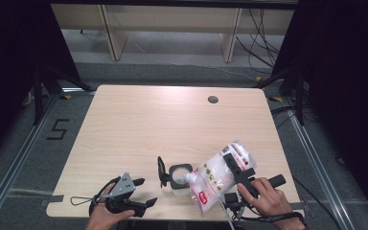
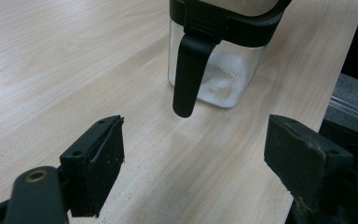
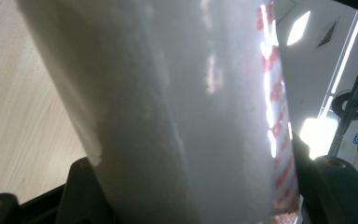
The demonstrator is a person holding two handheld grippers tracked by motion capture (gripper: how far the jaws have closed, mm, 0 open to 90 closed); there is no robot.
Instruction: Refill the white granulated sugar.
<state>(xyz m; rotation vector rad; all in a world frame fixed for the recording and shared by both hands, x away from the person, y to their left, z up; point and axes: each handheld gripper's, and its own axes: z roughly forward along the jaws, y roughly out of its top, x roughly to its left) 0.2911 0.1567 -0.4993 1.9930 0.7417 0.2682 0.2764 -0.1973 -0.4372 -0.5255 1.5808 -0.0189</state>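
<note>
A clear square jar (image 1: 179, 179) with a black rim stands near the table's front edge, its black lid (image 1: 161, 171) flipped up on the left. In the left gripper view a little white powder lies in the bottom of the jar (image 2: 223, 79). A clear plastic bag (image 1: 212, 178) of white grains with red print is tilted, its lower corner at the jar's mouth. My right gripper (image 1: 232, 162) is shut on the bag (image 3: 177, 116), with a black jaw on either side of it. My left gripper (image 1: 145, 191) stands open, left of the jar and apart from it, pads (image 2: 103, 161) empty.
The light wooden table (image 1: 148, 124) has a round cable hole (image 1: 213, 99) at the back right. A person's hands hold both grippers at the front edge. Dark curtains and stands flank the table, and wooden furniture stands beyond it.
</note>
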